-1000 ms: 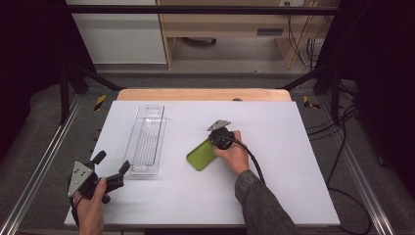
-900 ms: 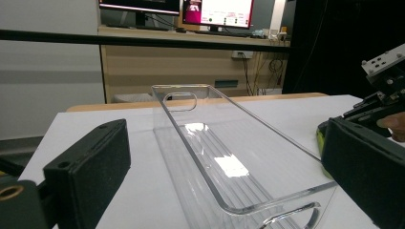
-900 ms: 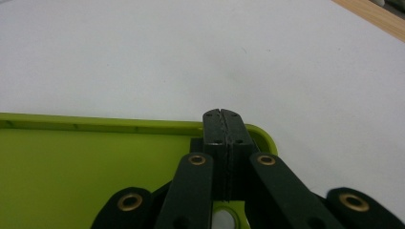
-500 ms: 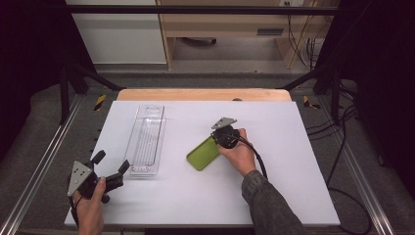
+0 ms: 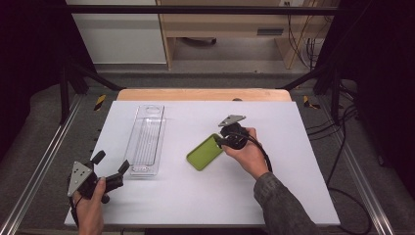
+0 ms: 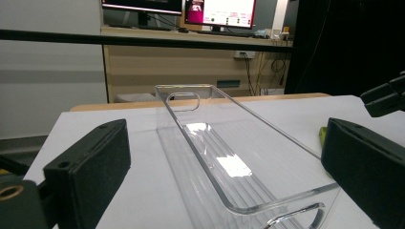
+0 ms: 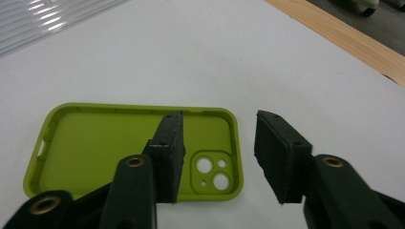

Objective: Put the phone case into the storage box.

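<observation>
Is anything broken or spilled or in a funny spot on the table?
Nothing looks broken or spilled. The green phone case lies flat, hollow side up, at a slant to the clear tray beside it. The right gripper is open astride the case's end wall.

This looks like a lab or test room set up for recordings: a white surface (image 5: 195, 196) with a wooden strip (image 5: 203, 94) along its far edge stands inside a frame of metal rails (image 5: 36, 171), with dark curtains on both sides. Behind it stand a light wooden desk (image 6: 191, 62) carrying lit monitors (image 6: 222, 10), a white cabinet (image 5: 117, 36), and bundles of loose cables (image 5: 306, 36) hanging near a wall socket. More black cables (image 5: 342, 161) trail over the grey floor by the surface's right edge.
</observation>
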Demonstrator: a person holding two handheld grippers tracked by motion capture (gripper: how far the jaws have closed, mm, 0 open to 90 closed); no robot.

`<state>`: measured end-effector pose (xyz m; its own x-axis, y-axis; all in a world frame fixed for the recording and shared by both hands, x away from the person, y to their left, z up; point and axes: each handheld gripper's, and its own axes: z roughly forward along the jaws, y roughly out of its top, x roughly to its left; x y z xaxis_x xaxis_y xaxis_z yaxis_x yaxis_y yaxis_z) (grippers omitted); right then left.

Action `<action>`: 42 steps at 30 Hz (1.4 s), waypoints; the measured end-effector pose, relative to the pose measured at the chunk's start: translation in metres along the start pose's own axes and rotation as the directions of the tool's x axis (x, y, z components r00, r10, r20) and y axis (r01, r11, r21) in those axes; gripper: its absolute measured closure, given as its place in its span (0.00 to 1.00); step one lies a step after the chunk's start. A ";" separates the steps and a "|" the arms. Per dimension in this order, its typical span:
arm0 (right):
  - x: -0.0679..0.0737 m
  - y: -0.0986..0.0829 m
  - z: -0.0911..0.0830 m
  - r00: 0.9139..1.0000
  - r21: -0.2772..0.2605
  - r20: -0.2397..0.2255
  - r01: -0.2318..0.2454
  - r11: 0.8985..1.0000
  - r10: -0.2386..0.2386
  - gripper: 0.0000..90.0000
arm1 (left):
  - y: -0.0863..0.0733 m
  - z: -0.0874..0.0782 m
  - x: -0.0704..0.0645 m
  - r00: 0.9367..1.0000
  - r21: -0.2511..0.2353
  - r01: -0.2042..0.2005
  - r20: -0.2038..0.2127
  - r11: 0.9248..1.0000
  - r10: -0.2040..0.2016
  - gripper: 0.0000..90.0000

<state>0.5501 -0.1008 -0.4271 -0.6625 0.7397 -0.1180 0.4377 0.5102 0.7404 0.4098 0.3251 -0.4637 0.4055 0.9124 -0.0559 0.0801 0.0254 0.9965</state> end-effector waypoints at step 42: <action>-0.037 -0.015 0.025 0.983 0.178 0.044 -0.184 0.967 0.179 0.09 | 0.000 0.000 -0.002 1.000 0.002 -0.009 0.012 1.000 0.009 0.03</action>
<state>0.5837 -0.1247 -0.4502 -0.5460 0.8377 -0.0127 0.6534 0.4353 0.6194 0.4092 0.3227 -0.4638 0.4175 0.9074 -0.0481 0.0781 0.0169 0.9968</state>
